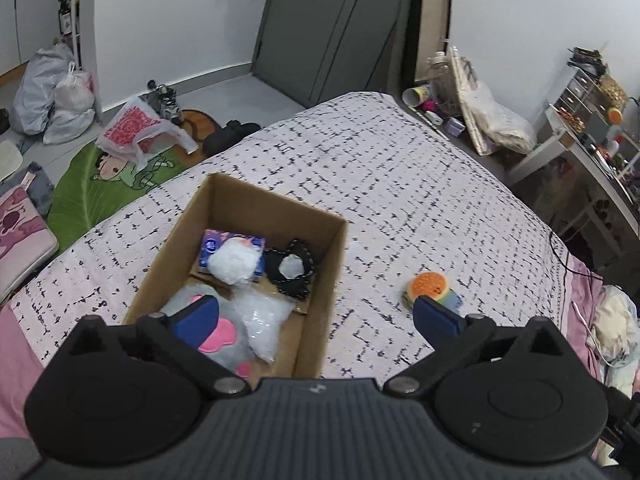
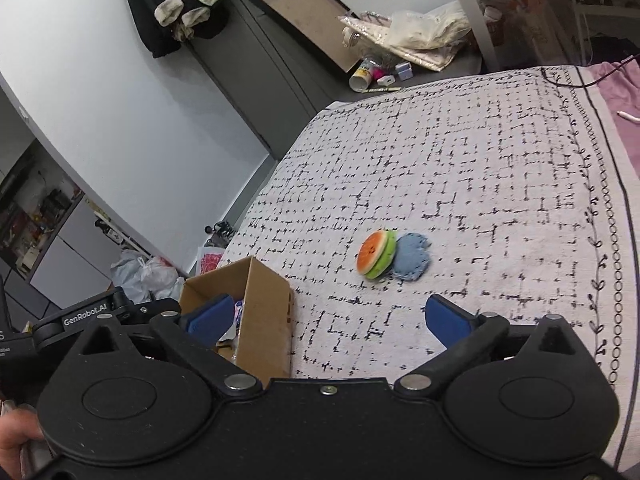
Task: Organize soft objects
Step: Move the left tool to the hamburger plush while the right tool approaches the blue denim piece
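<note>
An open cardboard box (image 1: 336,256) stands on the bed and holds several soft things: a white fluffy toy (image 1: 236,260), a black pouch (image 1: 294,270), a grey and pink plush (image 1: 224,332) and a clear plastic bag (image 1: 266,320). My left gripper (image 1: 316,316) is open and empty above the box's near right edge. An orange and green round plush (image 2: 376,254) lies on the bedspread against a blue felt piece (image 2: 412,256), right of the box (image 2: 264,312). It also shows in the left wrist view (image 1: 430,286). My right gripper (image 2: 328,320) is open and empty, short of the plush.
The patterned bedspread (image 2: 480,168) covers the bed. A pink sheet (image 2: 624,92) and a black cable (image 2: 576,80) lie at the far right. Bags (image 1: 60,96) and a green rug (image 1: 100,188) are on the floor left of the bed. Clutter (image 2: 400,48) lies beyond the bed's far end.
</note>
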Action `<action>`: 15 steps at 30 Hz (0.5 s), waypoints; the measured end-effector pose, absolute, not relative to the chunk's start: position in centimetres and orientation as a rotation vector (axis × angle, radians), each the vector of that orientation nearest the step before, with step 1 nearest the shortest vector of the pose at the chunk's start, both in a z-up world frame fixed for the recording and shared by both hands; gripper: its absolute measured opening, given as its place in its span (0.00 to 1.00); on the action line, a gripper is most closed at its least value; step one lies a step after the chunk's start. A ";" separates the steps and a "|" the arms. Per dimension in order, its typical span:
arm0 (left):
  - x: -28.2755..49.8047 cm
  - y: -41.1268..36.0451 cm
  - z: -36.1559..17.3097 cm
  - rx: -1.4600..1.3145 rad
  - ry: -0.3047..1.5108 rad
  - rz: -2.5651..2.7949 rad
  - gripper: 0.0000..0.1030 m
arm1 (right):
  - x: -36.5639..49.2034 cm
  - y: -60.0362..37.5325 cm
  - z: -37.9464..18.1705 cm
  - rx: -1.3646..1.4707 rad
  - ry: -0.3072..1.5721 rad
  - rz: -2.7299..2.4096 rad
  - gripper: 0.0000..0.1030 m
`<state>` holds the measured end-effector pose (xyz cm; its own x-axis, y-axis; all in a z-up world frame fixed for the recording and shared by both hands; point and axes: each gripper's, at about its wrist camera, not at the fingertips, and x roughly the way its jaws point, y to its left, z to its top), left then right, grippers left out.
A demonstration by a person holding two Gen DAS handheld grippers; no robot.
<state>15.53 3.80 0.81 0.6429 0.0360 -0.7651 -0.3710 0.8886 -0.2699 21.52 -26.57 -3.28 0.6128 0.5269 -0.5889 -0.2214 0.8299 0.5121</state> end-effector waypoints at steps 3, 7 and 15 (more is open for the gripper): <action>15.2 3.2 1.0 -0.438 0.838 0.235 0.99 | 21.4 -27.3 -3.2 0.414 0.803 0.451 1.00; 14.7 2.3 1.5 -0.431 0.814 0.226 1.00 | 21.2 -28.1 -2.8 0.400 0.786 0.445 1.00; 14.3 0.9 2.1 -0.418 0.798 0.207 1.00 | 20.9 -29.4 -2.4 0.400 0.770 0.447 1.00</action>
